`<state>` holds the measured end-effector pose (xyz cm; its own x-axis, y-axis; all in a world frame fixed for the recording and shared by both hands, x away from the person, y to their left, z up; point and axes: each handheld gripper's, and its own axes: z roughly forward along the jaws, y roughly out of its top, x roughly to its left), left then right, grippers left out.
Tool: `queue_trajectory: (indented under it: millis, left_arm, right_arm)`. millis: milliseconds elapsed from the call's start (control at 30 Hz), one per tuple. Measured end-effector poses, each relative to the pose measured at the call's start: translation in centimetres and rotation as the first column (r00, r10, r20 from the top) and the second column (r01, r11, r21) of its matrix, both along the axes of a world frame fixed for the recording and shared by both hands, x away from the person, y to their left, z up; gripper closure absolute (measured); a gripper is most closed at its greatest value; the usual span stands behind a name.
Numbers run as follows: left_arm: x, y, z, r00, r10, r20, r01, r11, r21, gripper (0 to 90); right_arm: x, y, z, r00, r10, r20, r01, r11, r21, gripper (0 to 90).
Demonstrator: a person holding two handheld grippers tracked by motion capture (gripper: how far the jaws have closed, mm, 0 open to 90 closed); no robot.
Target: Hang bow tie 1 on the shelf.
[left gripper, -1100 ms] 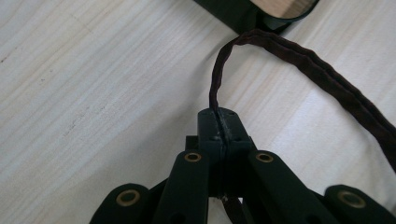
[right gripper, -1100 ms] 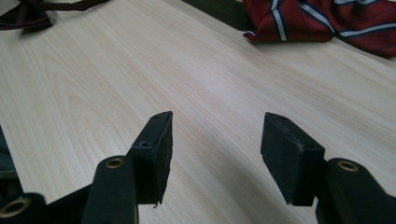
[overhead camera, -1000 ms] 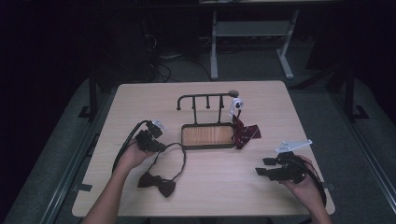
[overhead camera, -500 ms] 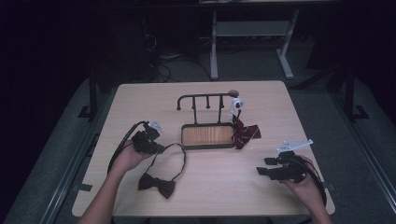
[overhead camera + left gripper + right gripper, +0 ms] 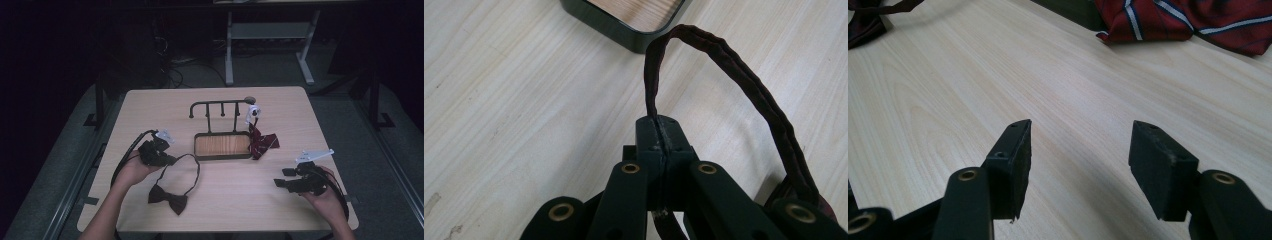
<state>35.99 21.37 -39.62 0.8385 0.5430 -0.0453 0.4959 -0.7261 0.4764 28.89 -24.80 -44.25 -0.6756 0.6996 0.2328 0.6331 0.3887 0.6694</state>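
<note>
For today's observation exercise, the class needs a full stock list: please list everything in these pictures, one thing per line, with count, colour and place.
Light wooden table: one, pale wood, under everything.
Black metal rack with hooks and a wood-floored tray base: one, black and brown, table centre.
Dark bow tie with a thin neck strap: one, dark maroon, front left; strap loops up to the left gripper.
Red striped necktie: one, red with white and blue stripes, right of the tray, hanging from the rack's right end.
Left gripper: one, black, shut on the strap.
Right gripper: one, black, front right, fingers apart above bare wood.
Person's hands: two, at the front edge.
</note>
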Motion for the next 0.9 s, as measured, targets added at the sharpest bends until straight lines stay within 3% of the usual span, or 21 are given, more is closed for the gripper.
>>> queue_trajectory:
  millis: [200,633,900]
  left_arm:
    - [-0.3,-0.2,0.4,1.0000,0.005,0.006,-0.005,0.9998,-0.020,89.3]
    - [-1.3,-0.4,2.5,0.9982,-0.044,0.042,0.044,0.9990,-0.006,89.3]
    - [-1.6,-0.4,3.3,0.9975,-0.057,0.042,0.057,0.9983,-0.007,89.4]
  right_arm:
    - [-0.2,0.0,0.1,1.0000,-0.007,-0.002,0.007,1.000,0.002,42.2]
    - [-0.2,-0.2,0.2,0.9999,-0.007,0.011,0.007,1.000,0.001,42.4]
    - [-0.2,-0.1,0.2,1.0000,-0.006,0.006,0.006,1.000,-0.005,42.4]
